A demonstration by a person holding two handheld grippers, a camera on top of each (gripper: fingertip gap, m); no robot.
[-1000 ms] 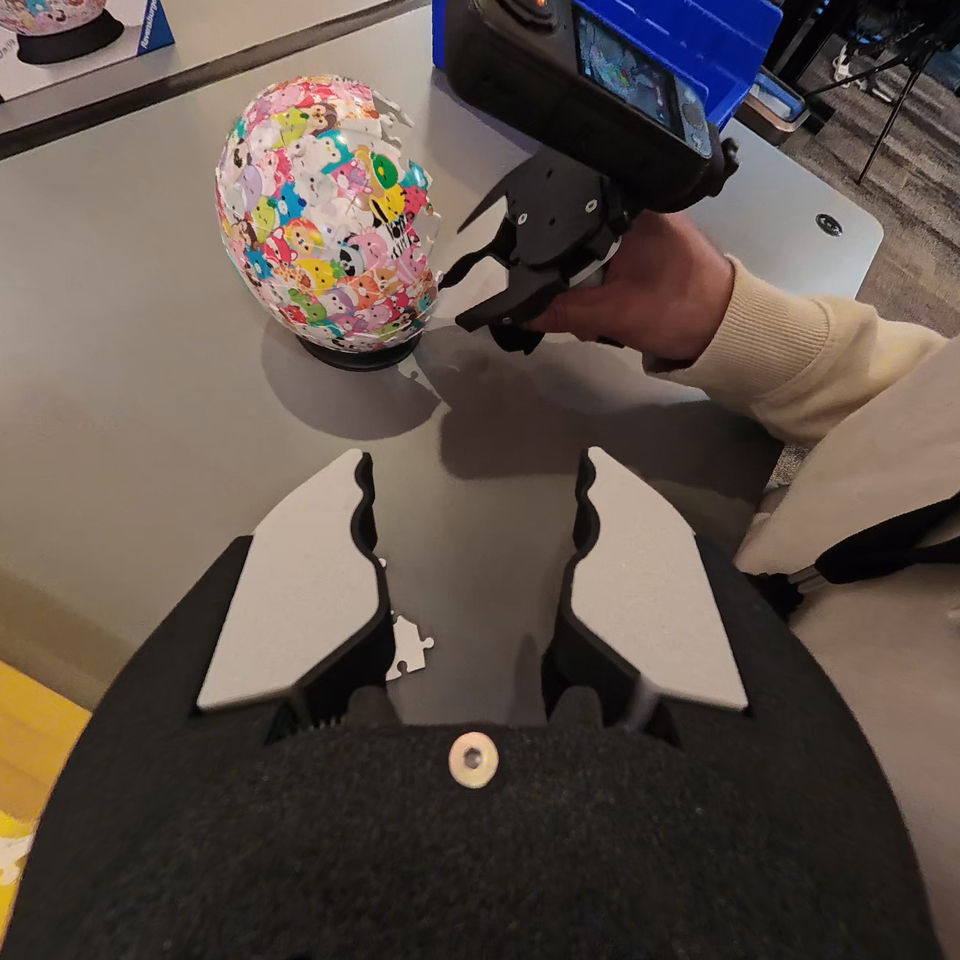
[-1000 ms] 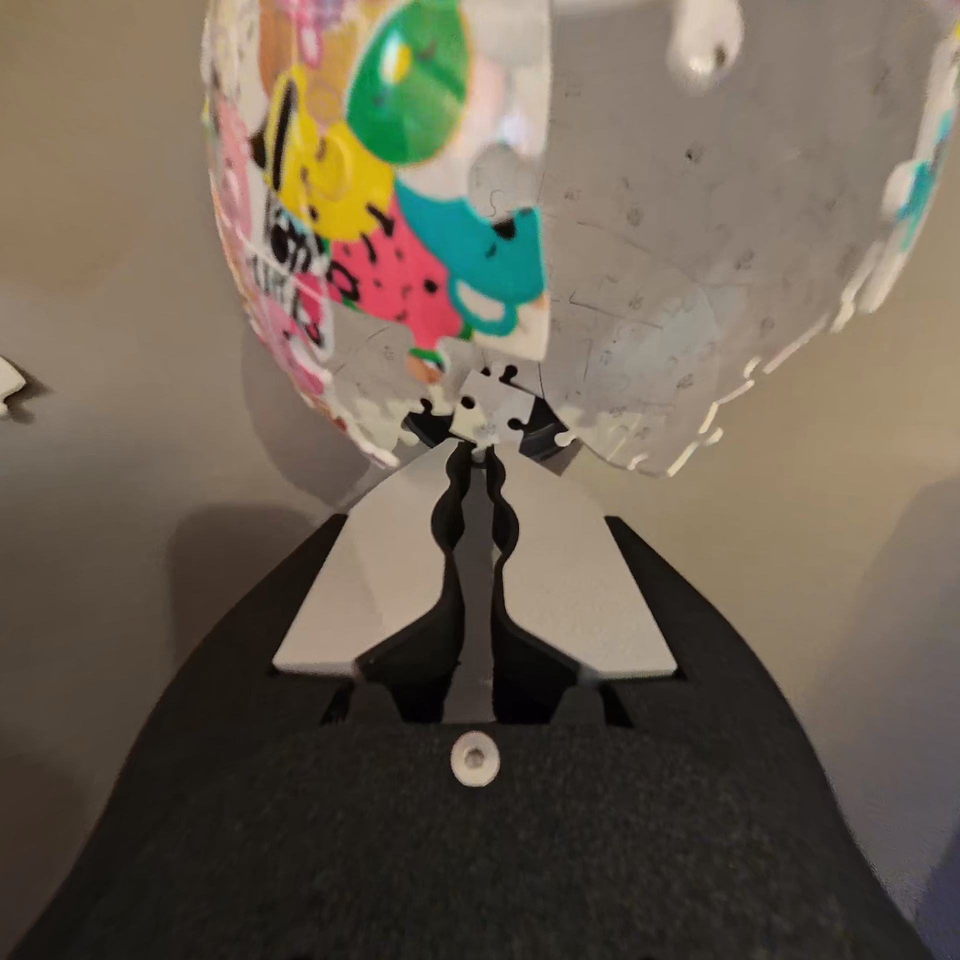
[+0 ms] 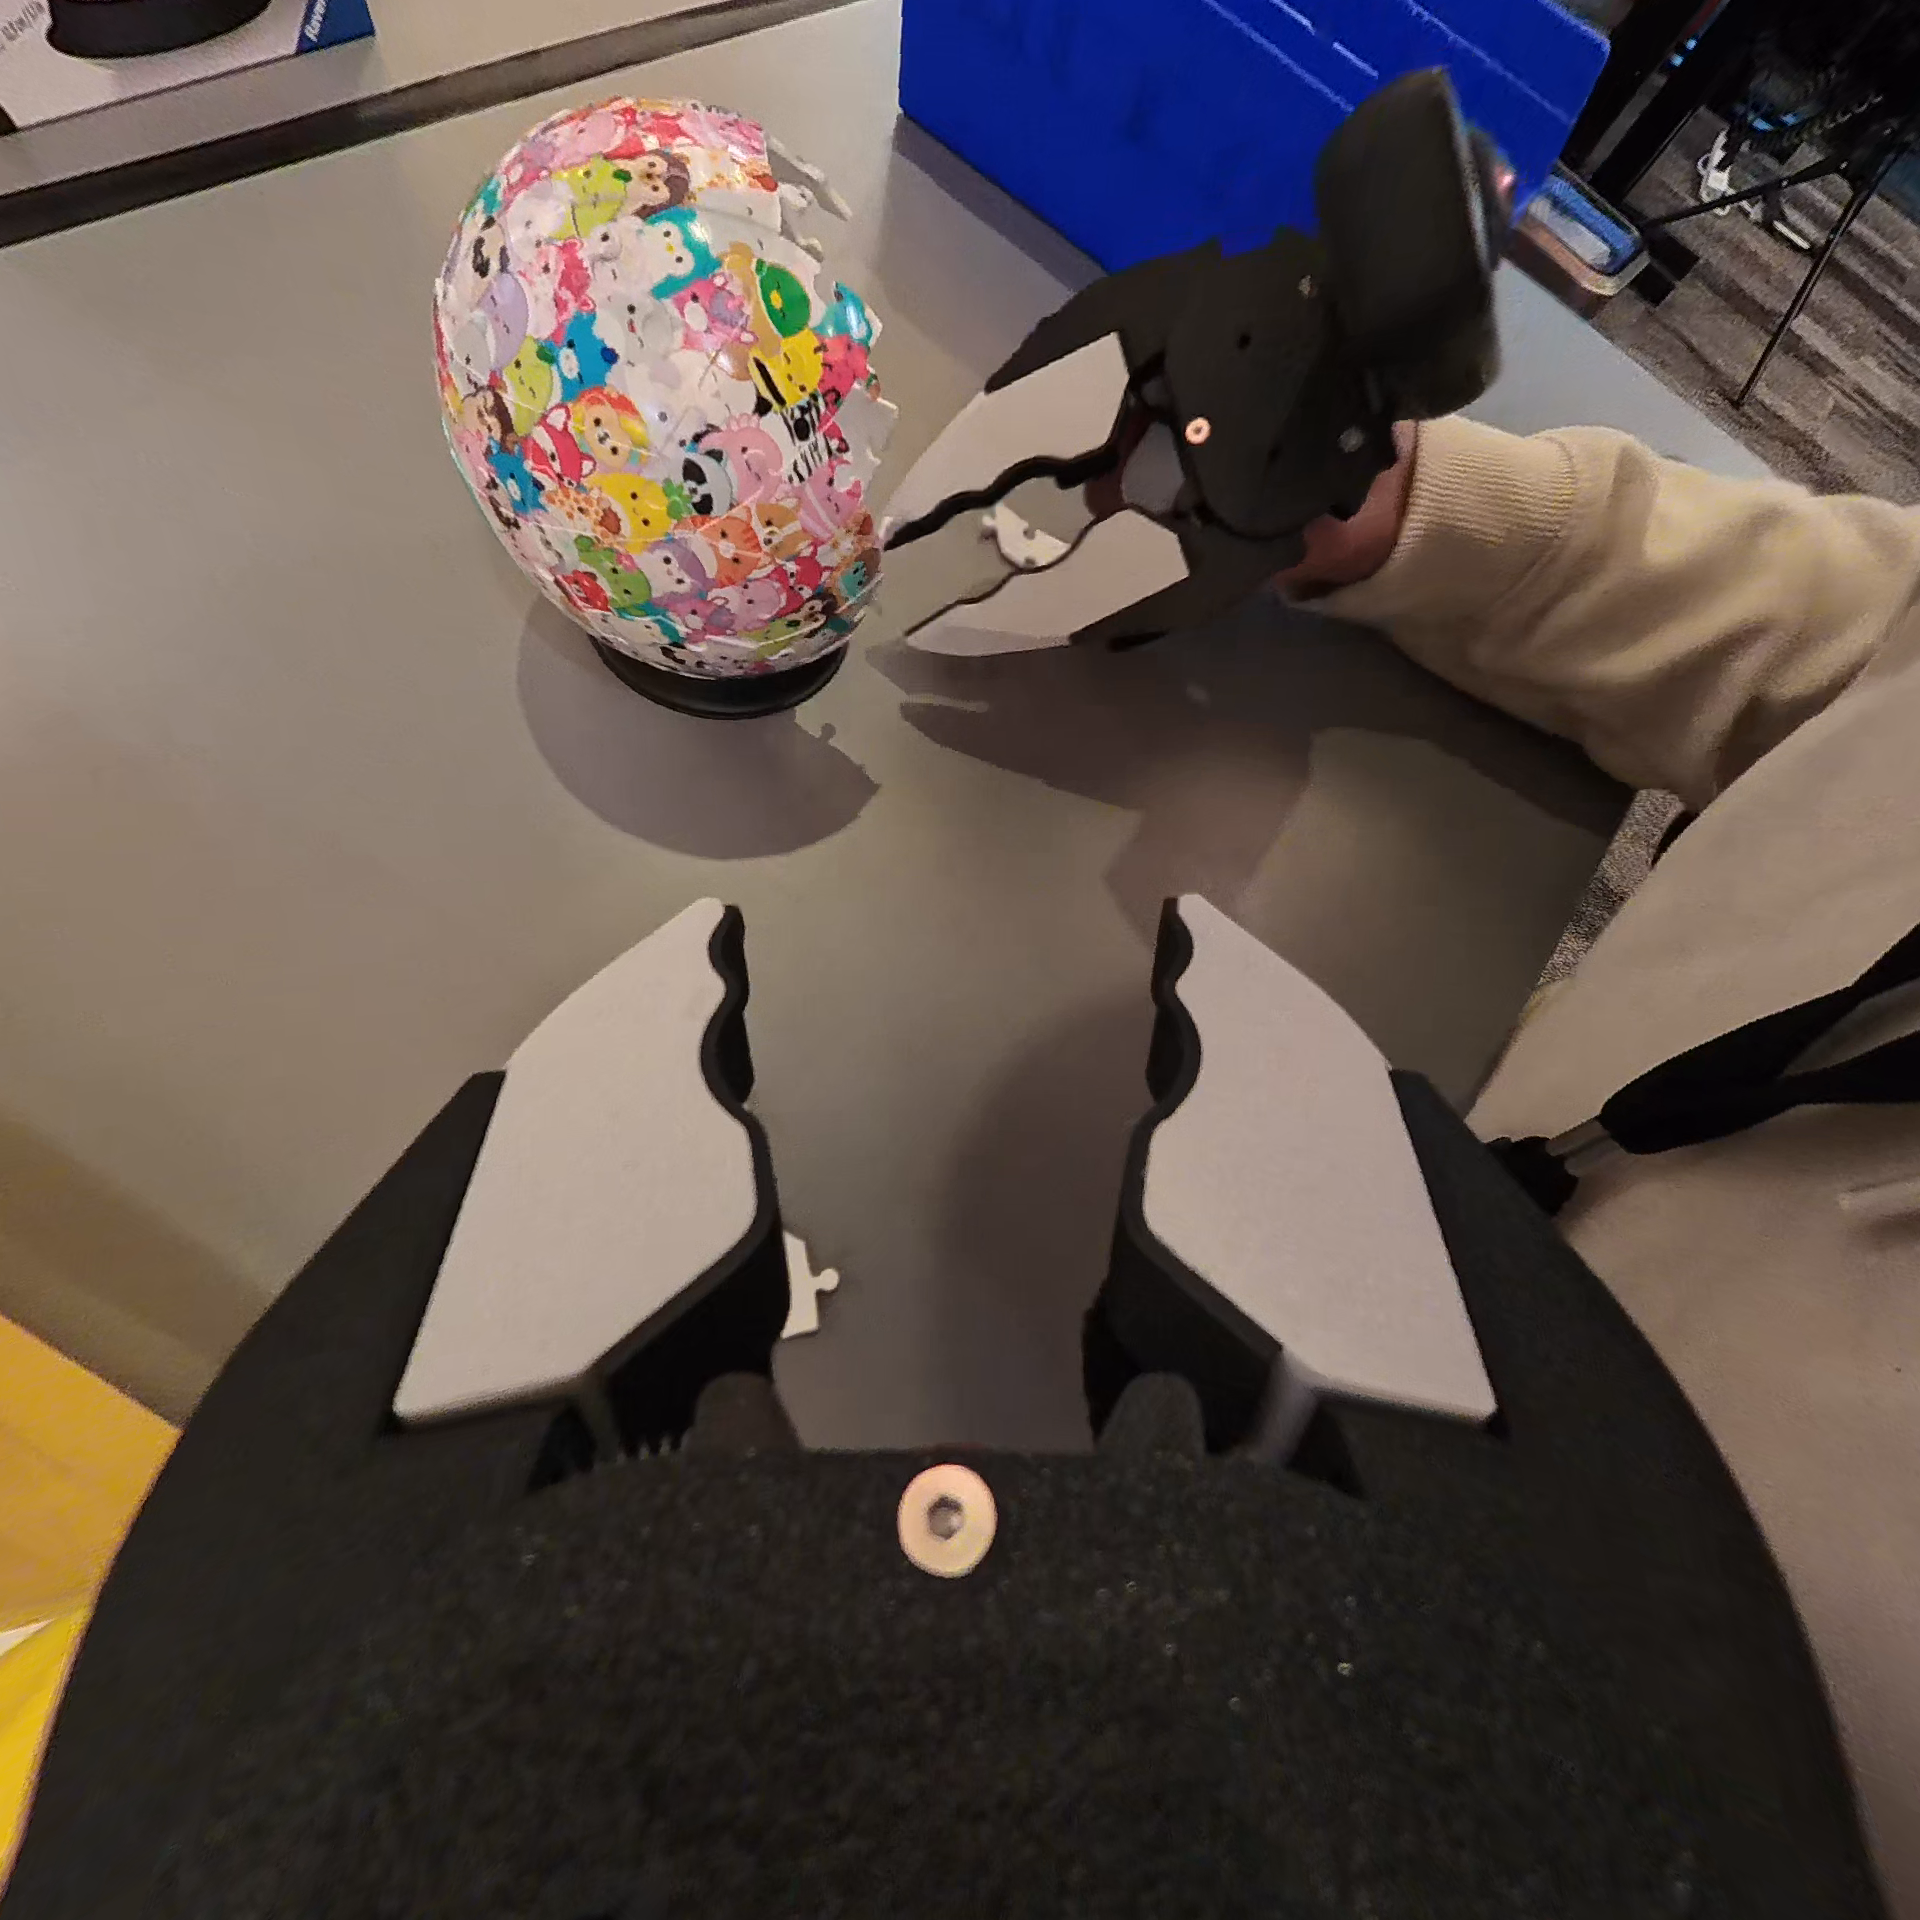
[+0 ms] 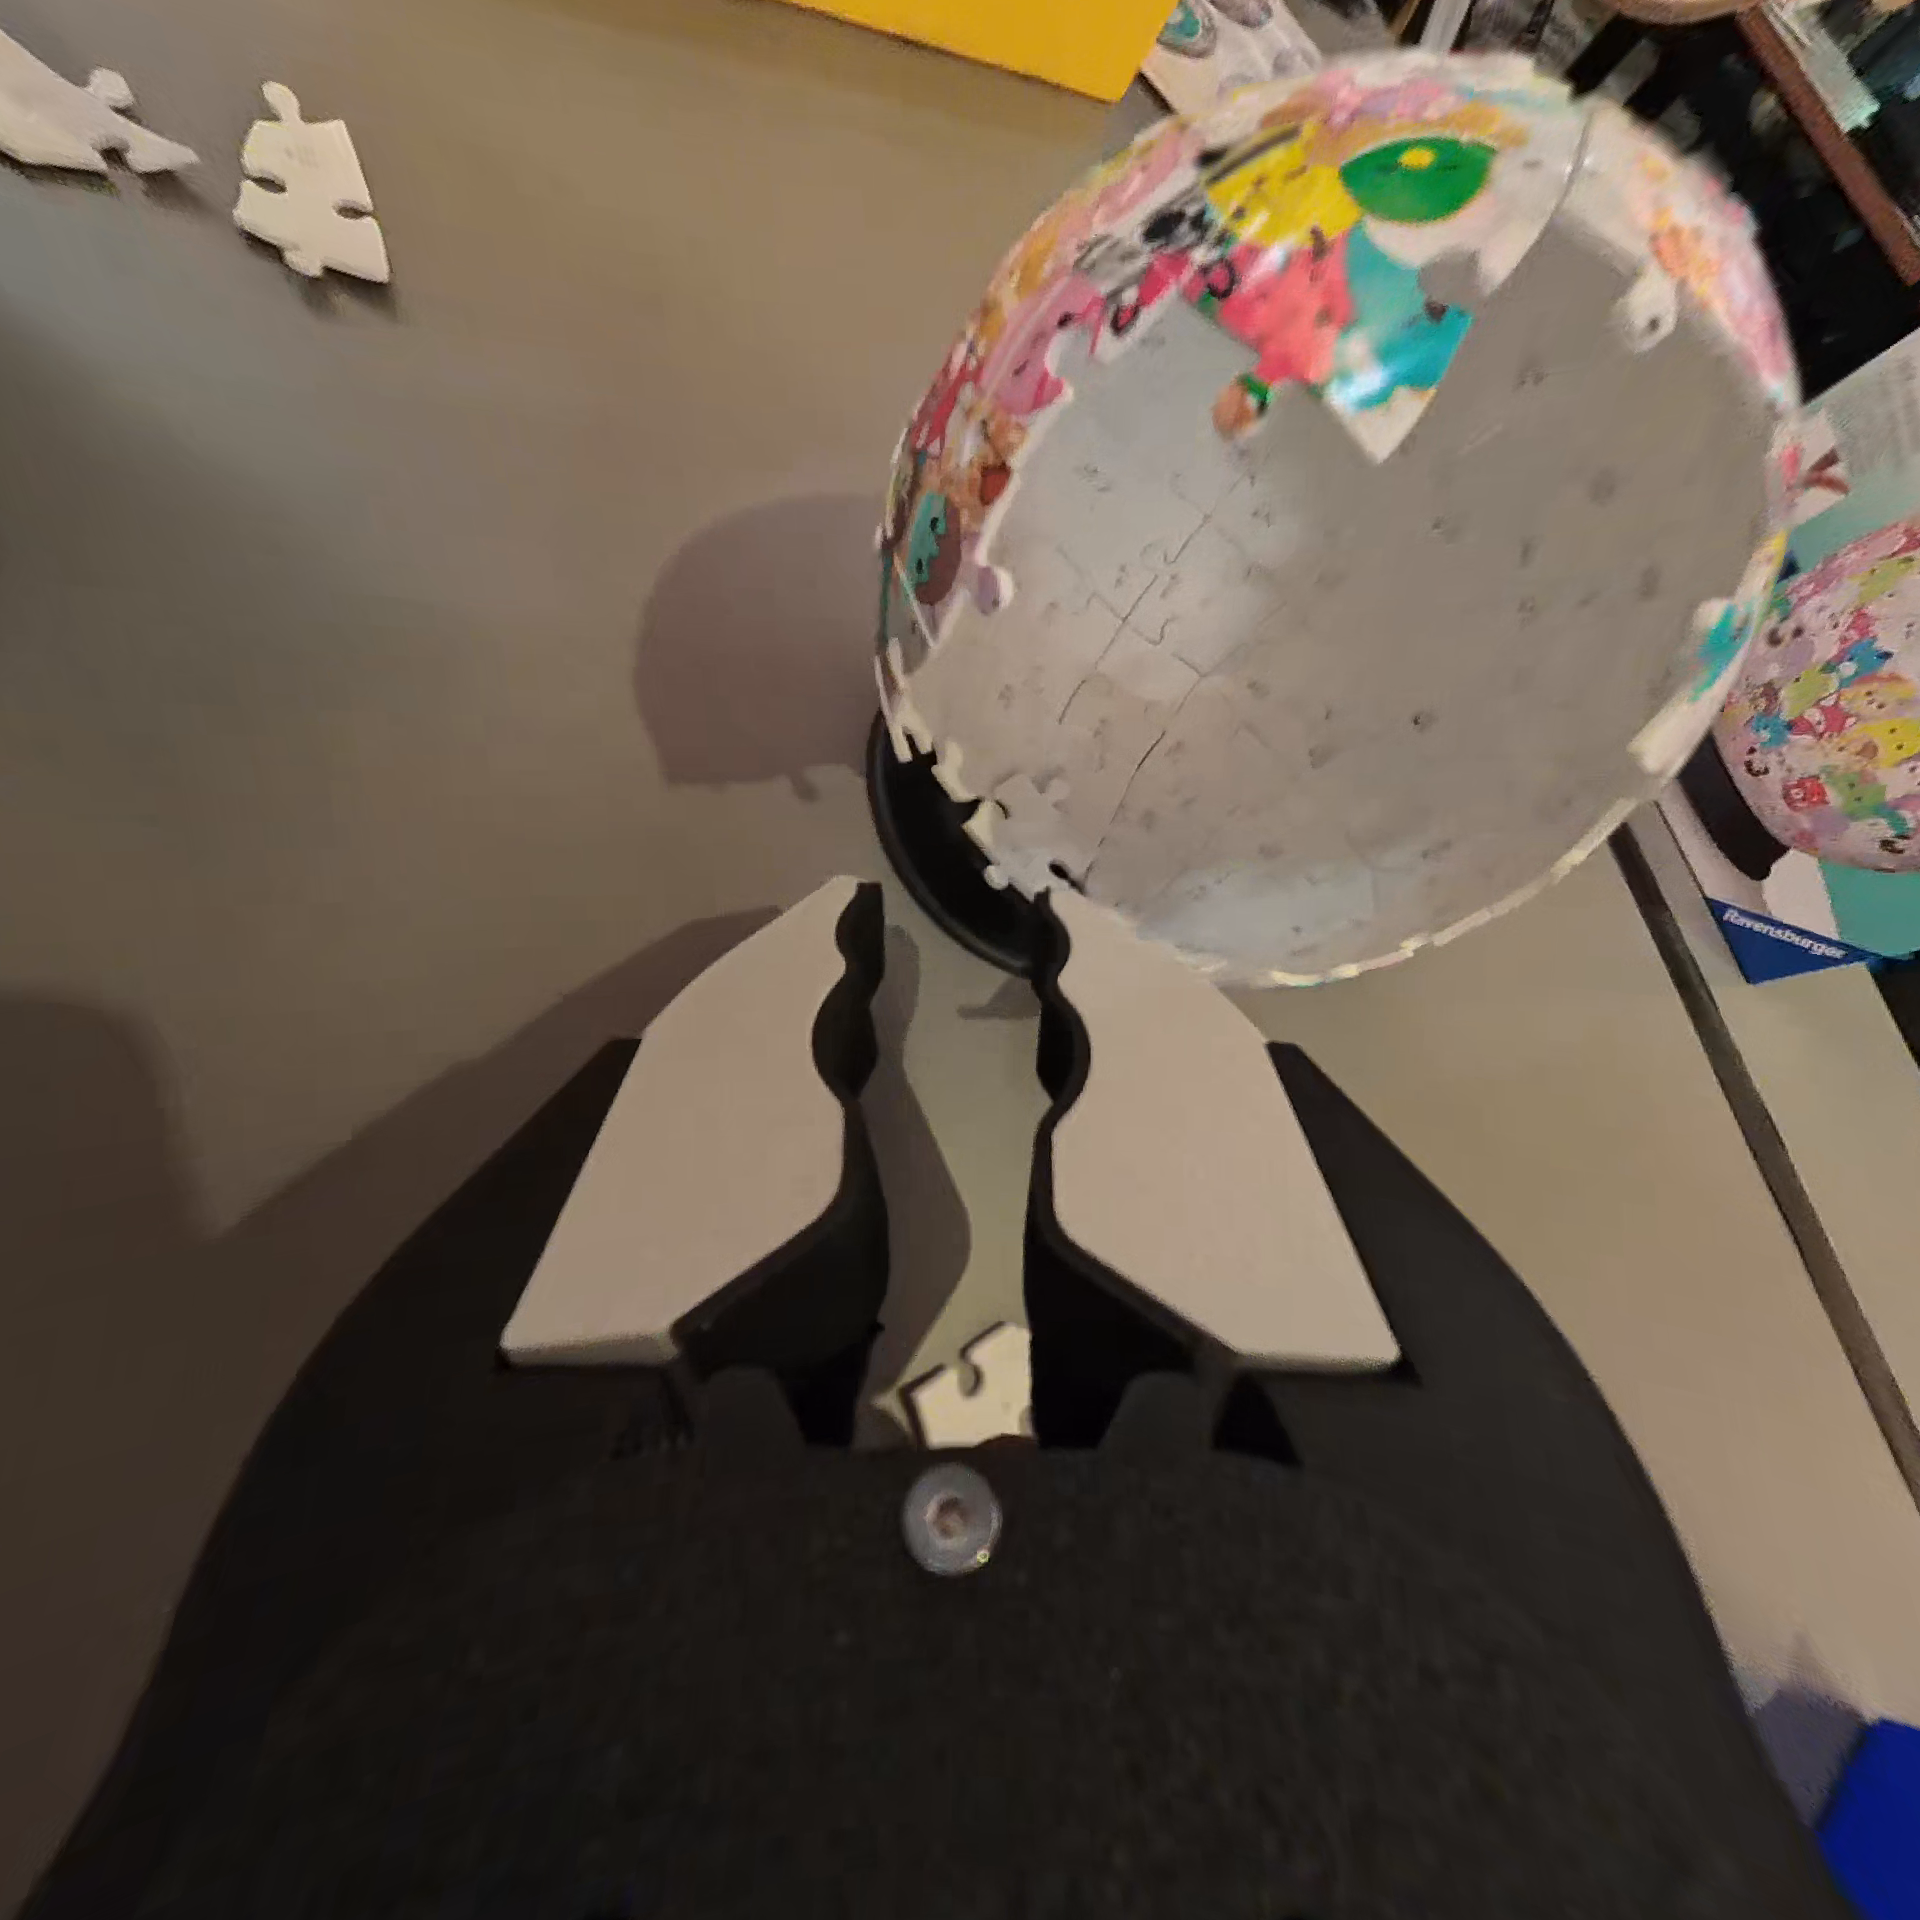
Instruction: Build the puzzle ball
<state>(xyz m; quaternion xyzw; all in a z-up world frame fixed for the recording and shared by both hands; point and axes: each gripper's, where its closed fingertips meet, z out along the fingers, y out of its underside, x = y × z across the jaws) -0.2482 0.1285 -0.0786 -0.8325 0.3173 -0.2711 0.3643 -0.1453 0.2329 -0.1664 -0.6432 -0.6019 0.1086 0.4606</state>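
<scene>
Tools (image 3: 948, 940) apart, right (image 4: 951, 914) beside ball (image 4: 1351, 644)

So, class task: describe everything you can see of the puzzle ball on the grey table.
The puzzle ball is an unfinished hollow shell of interlocking curved pieces, glossy like plastic. Outside it is printed with crowded bright cartoon animals; inside it is plain white-grey. One side gapes open with a jagged edge of tabs. It stands upright on a round black stand on the table. The right gripper is open beside its lower edge; contact is unclear.
</scene>
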